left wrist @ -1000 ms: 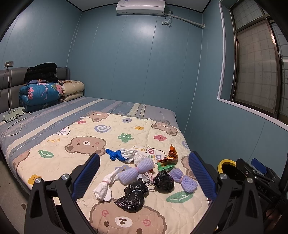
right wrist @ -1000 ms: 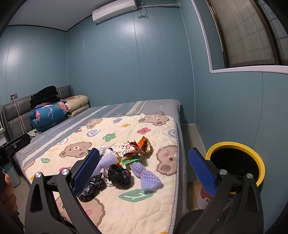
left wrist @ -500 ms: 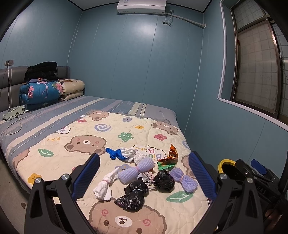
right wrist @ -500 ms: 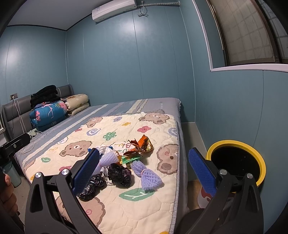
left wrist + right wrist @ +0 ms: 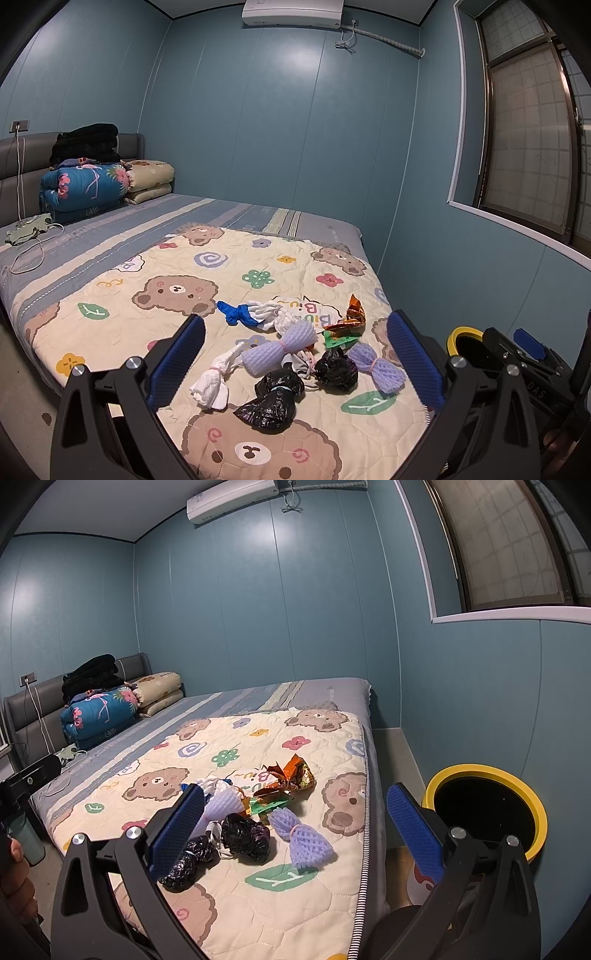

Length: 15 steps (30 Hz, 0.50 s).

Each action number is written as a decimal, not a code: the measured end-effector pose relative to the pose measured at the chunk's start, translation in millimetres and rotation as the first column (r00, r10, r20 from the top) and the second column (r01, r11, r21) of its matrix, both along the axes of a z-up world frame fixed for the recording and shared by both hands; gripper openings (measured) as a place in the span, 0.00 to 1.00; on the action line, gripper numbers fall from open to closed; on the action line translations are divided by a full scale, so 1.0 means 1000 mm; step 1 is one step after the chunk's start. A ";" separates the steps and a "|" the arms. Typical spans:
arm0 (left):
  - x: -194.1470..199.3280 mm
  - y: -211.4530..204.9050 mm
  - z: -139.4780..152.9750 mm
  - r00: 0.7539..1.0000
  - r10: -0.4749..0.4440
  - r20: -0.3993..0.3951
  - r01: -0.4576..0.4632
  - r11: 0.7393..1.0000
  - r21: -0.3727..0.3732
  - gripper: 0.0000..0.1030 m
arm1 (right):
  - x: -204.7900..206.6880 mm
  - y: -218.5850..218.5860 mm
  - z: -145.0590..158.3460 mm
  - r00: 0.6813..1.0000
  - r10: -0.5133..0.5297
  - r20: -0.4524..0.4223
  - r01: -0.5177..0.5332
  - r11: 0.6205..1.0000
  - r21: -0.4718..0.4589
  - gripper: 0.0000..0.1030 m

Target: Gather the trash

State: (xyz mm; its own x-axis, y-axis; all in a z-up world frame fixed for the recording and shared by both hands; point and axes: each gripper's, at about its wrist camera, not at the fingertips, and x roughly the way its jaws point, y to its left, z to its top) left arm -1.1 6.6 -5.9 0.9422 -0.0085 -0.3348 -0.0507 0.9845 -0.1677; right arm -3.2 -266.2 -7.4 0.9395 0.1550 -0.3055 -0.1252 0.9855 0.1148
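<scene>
Trash lies in a heap on the bear-print quilt (image 5: pixel 177 291) near the bed's foot: a black bag (image 5: pixel 271 400), a second black bag (image 5: pixel 336 369), two purple foam nets (image 5: pixel 279 349) (image 5: pixel 375 365), a white rag (image 5: pixel 212 382), a blue and white cloth (image 5: pixel 247 312) and an orange wrapper (image 5: pixel 351 314). In the right wrist view the heap shows too: a purple net (image 5: pixel 303 834), a black bag (image 5: pixel 245 836), the wrapper (image 5: pixel 291 775). My left gripper (image 5: pixel 295 363) and right gripper (image 5: pixel 295 834) are both open and empty, held short of the heap. A yellow-rimmed black bin (image 5: pixel 484 805) stands on the floor right of the bed.
Folded quilts (image 5: pixel 85 184) and black clothes (image 5: pixel 86 142) are stacked at the headboard. A cable (image 5: pixel 33 251) lies on the striped sheet. The window wall (image 5: pixel 480 701) is close beside the bin. The right gripper's body (image 5: pixel 524 354) shows at the left view's right edge.
Both views have shifted only slightly; the grippers stay open and the trash has not moved.
</scene>
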 end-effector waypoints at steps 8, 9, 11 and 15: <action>0.000 0.001 0.000 1.000 0.000 -0.006 0.000 1.000 -0.004 0.92 | 0.001 0.001 -0.003 1.000 -0.002 -0.006 0.002 1.000 0.001 0.92; 0.000 0.002 0.000 1.000 0.000 -0.007 0.000 1.000 -0.005 0.92 | 0.000 0.002 -0.004 1.000 -0.003 -0.007 0.003 1.000 0.000 0.92; 0.001 0.002 0.000 1.000 0.000 -0.008 0.000 1.000 -0.006 0.92 | 0.001 0.002 -0.005 1.000 -0.004 -0.008 0.004 1.000 0.001 0.92; 0.001 0.003 0.000 1.000 -0.001 -0.010 0.000 1.000 -0.008 0.92 | 0.001 0.002 -0.005 1.000 -0.004 -0.010 0.004 1.000 0.002 0.92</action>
State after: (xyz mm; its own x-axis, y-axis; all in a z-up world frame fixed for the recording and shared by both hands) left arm -0.3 9.4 -6.0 0.9388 -0.0116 -0.3443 -0.0520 0.9832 -0.1748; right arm -2.5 -264.5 -12.8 0.9369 0.1519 -0.3150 -0.1201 0.9857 0.1180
